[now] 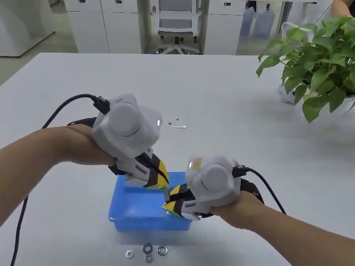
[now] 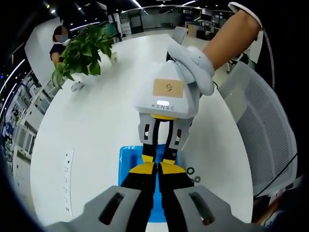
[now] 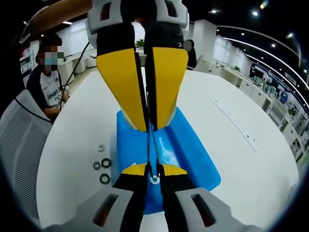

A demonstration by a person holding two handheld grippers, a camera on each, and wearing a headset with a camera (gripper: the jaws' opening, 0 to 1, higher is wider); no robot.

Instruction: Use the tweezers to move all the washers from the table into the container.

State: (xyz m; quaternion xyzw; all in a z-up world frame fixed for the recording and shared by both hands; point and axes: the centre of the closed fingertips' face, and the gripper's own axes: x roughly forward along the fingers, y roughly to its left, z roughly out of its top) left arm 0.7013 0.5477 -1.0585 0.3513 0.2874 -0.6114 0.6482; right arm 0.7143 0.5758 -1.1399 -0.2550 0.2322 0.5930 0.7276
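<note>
The left tongs [image 3: 147,126] clamp the tweezers [image 3: 151,150]. Their tips hold a washer [image 3: 154,180] between the right tongs [image 3: 154,169], pressed together on them above the blue container [image 3: 193,154]. The head view hides that grip but shows loose washers [image 1: 147,250] on the bench [image 1: 222,100].

Open-plan office: swivel chair [image 1: 176,22], white cabinets [image 1: 100,22], potted plant [image 1: 319,61], large white table [image 1: 222,88], ceiling lights [image 3: 263,5].

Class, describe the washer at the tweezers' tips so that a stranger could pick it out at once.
Find the blue container on the white table. Over it, thin tweezers run down to a small pale washer. Unlike the other washers, which lie on the table beside the container, it sits at the tweezer tips.
</note>
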